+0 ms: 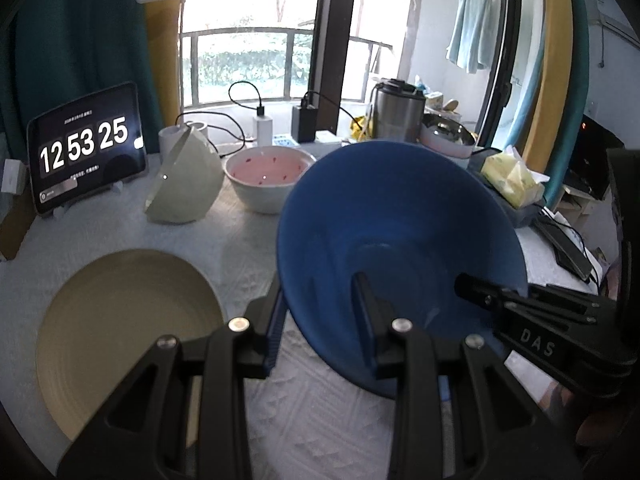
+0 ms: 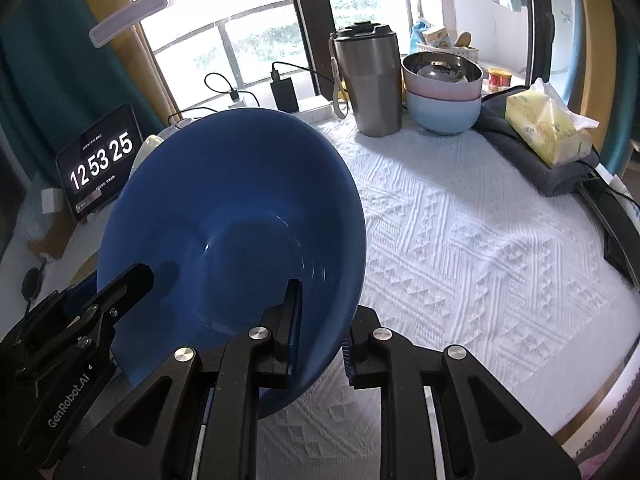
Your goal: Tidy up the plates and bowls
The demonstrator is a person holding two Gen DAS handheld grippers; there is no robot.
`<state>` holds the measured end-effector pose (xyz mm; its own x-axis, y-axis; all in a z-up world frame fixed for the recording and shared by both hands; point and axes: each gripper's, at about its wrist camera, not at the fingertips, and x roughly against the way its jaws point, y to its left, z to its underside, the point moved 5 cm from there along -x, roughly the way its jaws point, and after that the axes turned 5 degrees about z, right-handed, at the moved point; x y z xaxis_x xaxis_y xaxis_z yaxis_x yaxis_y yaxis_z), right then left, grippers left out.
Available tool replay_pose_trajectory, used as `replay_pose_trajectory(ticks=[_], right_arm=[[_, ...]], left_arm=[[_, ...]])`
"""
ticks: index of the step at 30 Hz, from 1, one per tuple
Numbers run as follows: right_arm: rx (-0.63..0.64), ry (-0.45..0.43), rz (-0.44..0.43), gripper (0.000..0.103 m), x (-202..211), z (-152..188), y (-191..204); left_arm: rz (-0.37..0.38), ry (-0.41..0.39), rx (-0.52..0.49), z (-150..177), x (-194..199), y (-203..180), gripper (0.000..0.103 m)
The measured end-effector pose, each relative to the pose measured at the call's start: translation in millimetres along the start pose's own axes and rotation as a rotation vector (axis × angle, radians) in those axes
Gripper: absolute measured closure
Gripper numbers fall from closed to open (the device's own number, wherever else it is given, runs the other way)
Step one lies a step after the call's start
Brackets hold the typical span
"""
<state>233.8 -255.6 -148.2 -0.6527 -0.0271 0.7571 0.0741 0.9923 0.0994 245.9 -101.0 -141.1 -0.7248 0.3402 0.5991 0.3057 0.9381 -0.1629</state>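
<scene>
On the right tool [image 1: 464,286] gripping the blue bowl [image 1: 396,216], "DAS" reads.

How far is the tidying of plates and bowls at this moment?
Done: three bowls are nested by the tumbler. In hand: the left gripper and right gripper both clamp the blue bowl's rim. Left: beige plate, pink-lined bowl and tipped pale bowl.
</scene>
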Motion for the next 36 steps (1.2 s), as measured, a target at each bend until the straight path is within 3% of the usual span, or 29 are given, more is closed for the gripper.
replay_pose_trajectory(ticks=[19, 36], right_arm=[[-0.013, 0.024, 0.001, 0.078, 0.6, 5.6, 2.0], [-0.015, -0.020, 0.026, 0.076, 13.9, -13.3, 0.8]], left_arm=[[-0.020, 0.052, 0.026, 9.5, 3.5, 14.0, 0.069], [-0.031, 0.142, -0.062, 17.5, -19.2, 3.0, 0.066]])
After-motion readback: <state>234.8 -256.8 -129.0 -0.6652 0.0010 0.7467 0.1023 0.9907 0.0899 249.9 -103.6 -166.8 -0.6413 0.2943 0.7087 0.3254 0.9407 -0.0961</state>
